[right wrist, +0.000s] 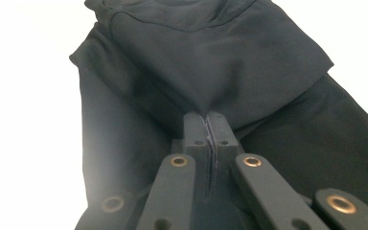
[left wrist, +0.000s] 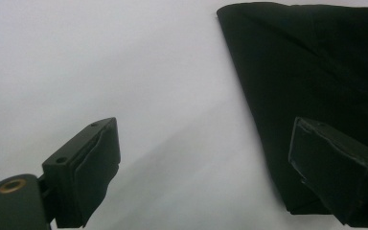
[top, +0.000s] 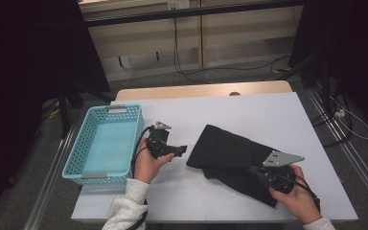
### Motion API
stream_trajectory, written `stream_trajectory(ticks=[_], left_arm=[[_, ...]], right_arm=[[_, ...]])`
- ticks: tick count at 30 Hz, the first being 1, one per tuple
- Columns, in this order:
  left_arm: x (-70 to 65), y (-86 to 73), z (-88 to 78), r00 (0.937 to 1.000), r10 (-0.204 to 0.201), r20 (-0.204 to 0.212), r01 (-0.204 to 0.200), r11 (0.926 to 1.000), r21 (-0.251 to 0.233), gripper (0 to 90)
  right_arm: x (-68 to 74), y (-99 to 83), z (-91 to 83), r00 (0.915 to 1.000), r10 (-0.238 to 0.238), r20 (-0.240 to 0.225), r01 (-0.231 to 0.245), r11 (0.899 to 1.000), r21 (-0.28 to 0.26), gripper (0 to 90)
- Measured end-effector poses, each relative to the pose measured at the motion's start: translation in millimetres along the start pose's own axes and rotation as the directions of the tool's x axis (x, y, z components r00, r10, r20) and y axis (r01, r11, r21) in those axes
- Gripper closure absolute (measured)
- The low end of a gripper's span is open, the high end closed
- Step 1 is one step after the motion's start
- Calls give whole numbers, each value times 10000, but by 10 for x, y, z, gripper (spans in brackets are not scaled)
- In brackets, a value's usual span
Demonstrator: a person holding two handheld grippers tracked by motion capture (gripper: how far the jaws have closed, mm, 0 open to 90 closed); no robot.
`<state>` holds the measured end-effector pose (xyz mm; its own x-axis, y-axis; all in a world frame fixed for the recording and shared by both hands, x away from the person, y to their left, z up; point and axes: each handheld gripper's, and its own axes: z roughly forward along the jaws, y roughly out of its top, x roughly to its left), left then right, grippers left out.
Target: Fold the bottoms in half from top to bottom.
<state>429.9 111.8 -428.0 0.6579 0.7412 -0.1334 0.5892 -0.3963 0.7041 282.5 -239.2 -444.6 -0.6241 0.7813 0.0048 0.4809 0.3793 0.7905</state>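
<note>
From the high view, a black garment (top: 230,153), folded into a rough wedge, lay on the pale surface (top: 249,112) right of centre. The right tool (top: 255,170) sat at the garment's near edge, its jaws pressed together on a pinch of the cloth. The left tool (top: 182,149) hovered just beside the garment's left corner, pointing toward it with nothing in it. A turquoise plastic basket (top: 76,158) with perforated walls stood at the surface's left edge, well apart from the cloth.

In the left gripper view, the left tool (left wrist: 203,160) stood wide open, its flat black pads either side of bare matte surface (left wrist: 100,62). The garment (left wrist: 316,62) filled the upper right, its folded edge running down behind the right-hand jaw; I could not tell whether that jaw touched it. The likely trouble here was the open jaws closing on a single layer, or on none, so that the fold would slide apart when lifted.

In the right gripper view, the right tool (right wrist: 206,125) was closed on a thin ridge of the garment (right wrist: 211,52), which puckered into the jaws. The fabric looked soft, smooth and faintly sheened, with stacked layers and a curved seam near the top. The bite seemed shallow, so a sharp pull might slip the slick cloth free or drag the whole pile across the surface.
</note>
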Motion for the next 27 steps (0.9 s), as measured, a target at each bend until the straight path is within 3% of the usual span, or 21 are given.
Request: stream_trajectory(ticks=[21,27], left_arm=[[-40,2,44,9999,90,105,-92,9998,151,104],[-54,8,50,9999,92,142,-94,9999,130,104]], right_arm=[[13,-124,-222,9999,167,28,-167,9999,-9,892],[56,-179,-315,10000,22,12,-22,10000,72,892]])
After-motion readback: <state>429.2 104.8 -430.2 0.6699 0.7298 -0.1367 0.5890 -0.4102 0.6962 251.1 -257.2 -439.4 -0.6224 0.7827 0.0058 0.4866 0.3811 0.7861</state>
